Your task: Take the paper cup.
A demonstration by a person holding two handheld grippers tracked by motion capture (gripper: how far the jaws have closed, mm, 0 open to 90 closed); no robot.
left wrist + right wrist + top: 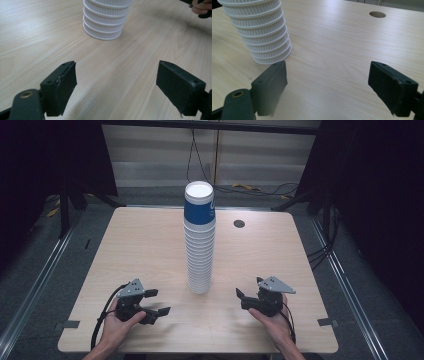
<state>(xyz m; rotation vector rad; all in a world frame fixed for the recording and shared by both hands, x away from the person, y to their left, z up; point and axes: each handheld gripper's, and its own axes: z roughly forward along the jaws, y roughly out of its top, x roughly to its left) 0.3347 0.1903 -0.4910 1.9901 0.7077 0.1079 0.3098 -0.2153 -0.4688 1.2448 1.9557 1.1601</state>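
Wooden table (140, 250), upside-down cup stack (200, 240)

This looks like a lab or a recording room, not a home. A plain light wooden table (150, 250) stands alone on a grey floor (360, 285), with a round cable hole (239, 223) near its far right corner. Black curtains (380, 195) hang at both sides, and dark stand legs (70, 200) come out from under them. Black cables (197, 162) hang down the pale back wall (150, 155) and run over the floor. Metal rails (35, 290) lie along both sides of the table, and pieces of grey tape (327, 322) hold its near corners.
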